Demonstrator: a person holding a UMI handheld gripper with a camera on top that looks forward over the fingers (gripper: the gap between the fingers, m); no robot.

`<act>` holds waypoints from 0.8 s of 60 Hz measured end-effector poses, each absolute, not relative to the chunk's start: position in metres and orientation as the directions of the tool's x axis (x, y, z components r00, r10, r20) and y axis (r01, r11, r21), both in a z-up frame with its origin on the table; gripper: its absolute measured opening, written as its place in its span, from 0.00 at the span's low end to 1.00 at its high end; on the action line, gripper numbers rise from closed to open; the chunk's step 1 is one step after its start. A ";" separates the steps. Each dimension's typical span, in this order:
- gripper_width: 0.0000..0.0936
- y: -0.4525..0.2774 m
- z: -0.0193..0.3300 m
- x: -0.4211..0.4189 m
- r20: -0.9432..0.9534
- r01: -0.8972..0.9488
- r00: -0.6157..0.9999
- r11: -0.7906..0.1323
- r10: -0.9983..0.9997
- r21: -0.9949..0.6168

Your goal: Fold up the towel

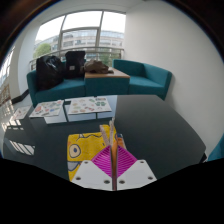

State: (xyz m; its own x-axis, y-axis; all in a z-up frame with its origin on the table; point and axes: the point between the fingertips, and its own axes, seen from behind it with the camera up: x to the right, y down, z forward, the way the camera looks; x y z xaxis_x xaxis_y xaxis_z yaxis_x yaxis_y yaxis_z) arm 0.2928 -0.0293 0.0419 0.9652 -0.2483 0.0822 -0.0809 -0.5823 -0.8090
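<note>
A yellow towel (85,148) with a coloured print lies on the dark glossy table (165,125), just ahead and left of my fingers. My gripper (116,152) is shut, its magenta pads (103,165) pressed together on a thin edge of the towel. That pinched edge (112,135) rises as a narrow orange-yellow strip from between the fingertips. The part of the towel under the fingers is hidden.
Printed sheets (88,104) and more papers (48,110) lie at the table's far side. Beyond it stand a teal sofa (145,72) with dark bags (62,65), a low wooden table (105,72) and a large window (85,35).
</note>
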 end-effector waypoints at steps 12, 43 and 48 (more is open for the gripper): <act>0.67 -0.036 0.026 0.340 0.125 -0.086 0.946 -0.600 -0.301 -0.795; 0.87 -0.143 0.125 0.114 -0.023 -0.065 0.996 -0.492 -0.092 -0.868; 0.89 -0.158 0.128 0.075 -0.020 -0.041 0.999 -0.503 -0.047 -0.863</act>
